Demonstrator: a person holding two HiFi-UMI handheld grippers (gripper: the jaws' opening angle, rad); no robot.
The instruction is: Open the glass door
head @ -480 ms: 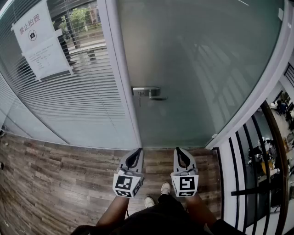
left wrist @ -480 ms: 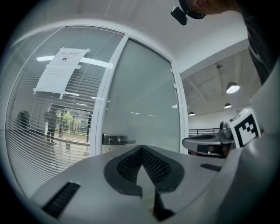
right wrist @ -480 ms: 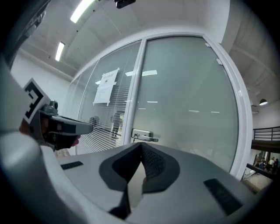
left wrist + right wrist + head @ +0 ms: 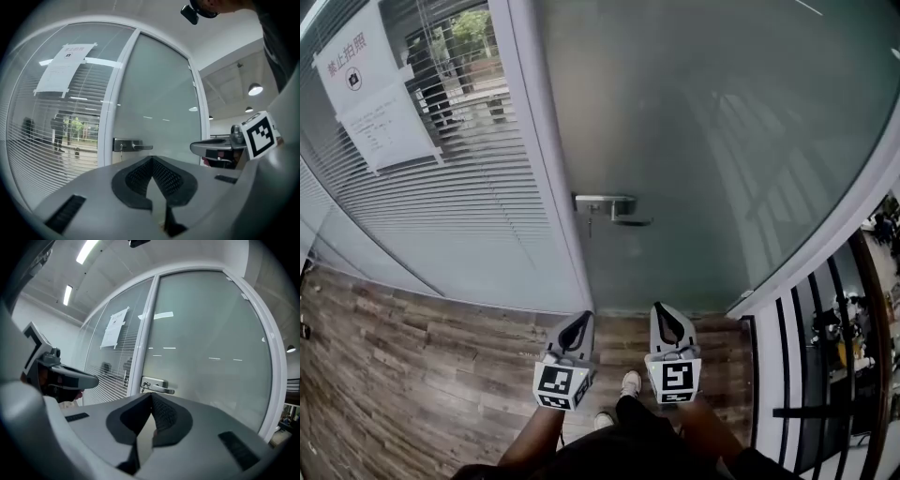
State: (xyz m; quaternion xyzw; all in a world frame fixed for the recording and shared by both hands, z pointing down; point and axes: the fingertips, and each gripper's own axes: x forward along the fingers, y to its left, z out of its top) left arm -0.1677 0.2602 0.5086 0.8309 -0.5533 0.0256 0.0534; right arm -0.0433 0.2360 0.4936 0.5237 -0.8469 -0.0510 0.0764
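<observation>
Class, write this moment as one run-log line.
stage: facing door | glass door: closed | handle: untouched | left gripper: shut, empty | right gripper: shut, empty

The paper notice (image 4: 366,89) at the upper left of the head view runs off the frame's edge, and its smaller print is too fine to read. The glass door (image 4: 722,141) is frosted, hiding whatever lies behind it, and the upper edge cuts off its top. The small thing hanging under the handle (image 4: 614,208) is too tiny to identify.
</observation>
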